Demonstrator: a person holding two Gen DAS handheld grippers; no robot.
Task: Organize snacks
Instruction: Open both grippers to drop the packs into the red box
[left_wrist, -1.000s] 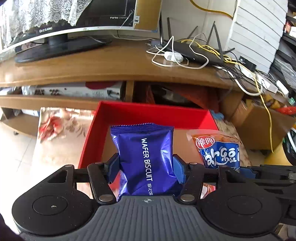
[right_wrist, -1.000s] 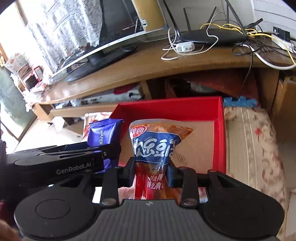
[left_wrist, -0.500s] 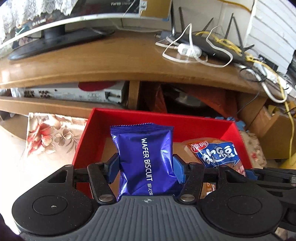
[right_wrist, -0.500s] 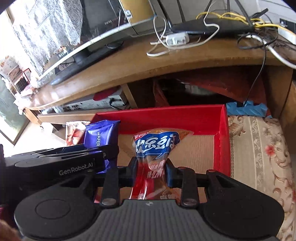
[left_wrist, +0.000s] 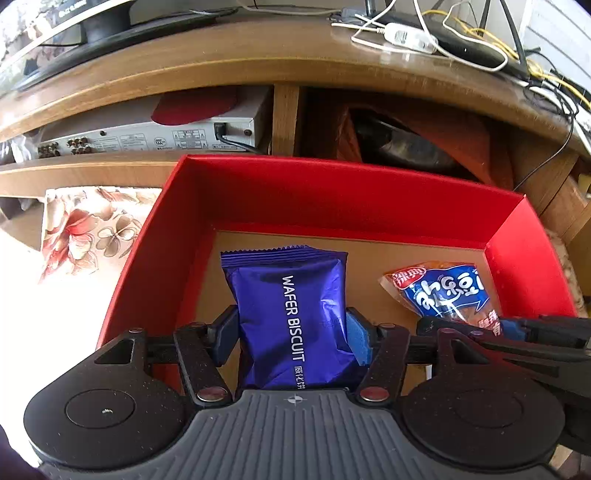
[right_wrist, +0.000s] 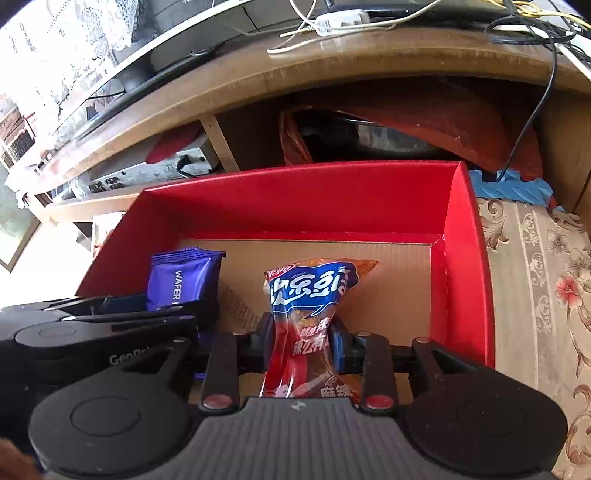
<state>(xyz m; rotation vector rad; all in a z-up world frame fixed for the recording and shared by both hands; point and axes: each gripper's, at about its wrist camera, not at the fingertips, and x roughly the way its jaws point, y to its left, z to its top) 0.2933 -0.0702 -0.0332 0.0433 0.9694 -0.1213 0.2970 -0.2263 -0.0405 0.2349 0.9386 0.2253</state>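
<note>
Two hand-held grippers hang side by side over an open red box (left_wrist: 332, 192), each with a snack packet between its fingers. The left gripper (left_wrist: 291, 332) has a blue wafer biscuit packet (left_wrist: 291, 317) between its blue pads; its jaws are opening, though the pads still appear to touch the packet's sides, and the packet stands upright over the left part of the box's brown cardboard floor (left_wrist: 369, 258). The right gripper (right_wrist: 303, 343) is pressed tight on the narrow waist of an orange and blue snack bag (right_wrist: 310, 291), which rises upright over the middle of the floor, to the right of the wafer packet.

The box sits on a floral cloth (right_wrist: 535, 295) in beige, with red blossoms, that shows on both sides of it. Just behind stands a low wooden TV stand (left_wrist: 258, 59). On its top rest the black foot of a television (left_wrist: 103, 22), a white power adapter (left_wrist: 406, 35) with looped white cable, and a black router (left_wrist: 469, 48) among tangled yellow and black wires. On the shelf beneath lies a silver media player (left_wrist: 147, 136) with a red disc-shaped object on top; the neighbouring compartment holds an orange-red bag (right_wrist: 443, 129) around something dark. A patch of blue material (right_wrist: 513, 184) lies beyond the box's right rear corner. Strong daylight washes out the floor at the left.
</note>
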